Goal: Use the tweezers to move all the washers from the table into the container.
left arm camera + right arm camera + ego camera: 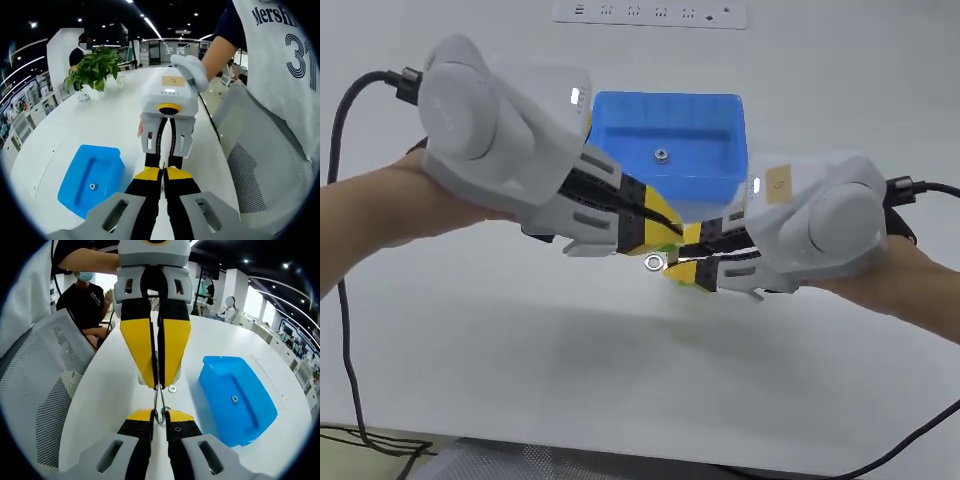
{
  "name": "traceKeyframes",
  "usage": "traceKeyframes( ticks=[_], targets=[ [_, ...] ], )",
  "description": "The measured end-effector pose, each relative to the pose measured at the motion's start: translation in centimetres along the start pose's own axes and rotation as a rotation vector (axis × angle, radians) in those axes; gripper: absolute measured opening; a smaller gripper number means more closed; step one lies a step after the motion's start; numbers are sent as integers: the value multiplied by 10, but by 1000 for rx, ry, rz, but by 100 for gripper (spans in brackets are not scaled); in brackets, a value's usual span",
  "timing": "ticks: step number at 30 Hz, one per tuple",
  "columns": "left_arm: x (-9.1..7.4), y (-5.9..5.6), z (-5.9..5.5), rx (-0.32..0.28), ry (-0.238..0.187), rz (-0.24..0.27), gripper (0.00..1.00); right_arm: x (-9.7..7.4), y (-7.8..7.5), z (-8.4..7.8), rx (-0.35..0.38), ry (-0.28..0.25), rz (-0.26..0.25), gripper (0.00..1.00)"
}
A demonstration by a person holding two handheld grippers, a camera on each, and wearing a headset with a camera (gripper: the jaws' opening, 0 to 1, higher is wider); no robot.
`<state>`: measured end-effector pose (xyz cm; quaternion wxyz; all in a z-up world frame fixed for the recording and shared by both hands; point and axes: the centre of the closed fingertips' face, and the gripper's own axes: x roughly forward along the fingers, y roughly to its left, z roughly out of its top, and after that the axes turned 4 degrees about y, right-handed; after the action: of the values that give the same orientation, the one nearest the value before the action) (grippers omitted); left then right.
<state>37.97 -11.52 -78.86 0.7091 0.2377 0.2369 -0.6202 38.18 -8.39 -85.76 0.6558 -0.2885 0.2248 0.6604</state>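
The loose washer (653, 262) lies flat on the white table (520, 360), right between my two tools and just off the left one's yellow tips; my right gripper view shows it (172, 388) beside those tips, apart from the metal. The tweezers (158, 400) run as a thin steel line from one tool to the other. The left gripper (665, 232) has its jaws closed down to a hairline with the tweezers' far end caught between them. The right gripper (682, 268) has its jaws drawn in close on the near end, and as far as I can see they press it.

Just behind the tools sits the blue container (620, 115), upright and open-topped, with a second washer (662, 154) resting on its floor. Its near wall is close to the left gripper's body, so I have little room on that side.

Toward me the tabletop is bare up to its front edge, where a black cable (350, 380) hangs over. A white power strip (650, 12) lies well beyond the container. A mesh chair (45, 405) stands beside the table.
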Motion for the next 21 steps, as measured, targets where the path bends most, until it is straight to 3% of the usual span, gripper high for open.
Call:
traceKeyframes(
  ticks=[12,21],
  targets=[
    [-3,-2,0,-40,13,-29,6,-2,2,2,-9,7,3,10],
    [-16,-2,11,-28,15,-18,6,-10,0,17,-24,-11,-7,10]
  ],
)
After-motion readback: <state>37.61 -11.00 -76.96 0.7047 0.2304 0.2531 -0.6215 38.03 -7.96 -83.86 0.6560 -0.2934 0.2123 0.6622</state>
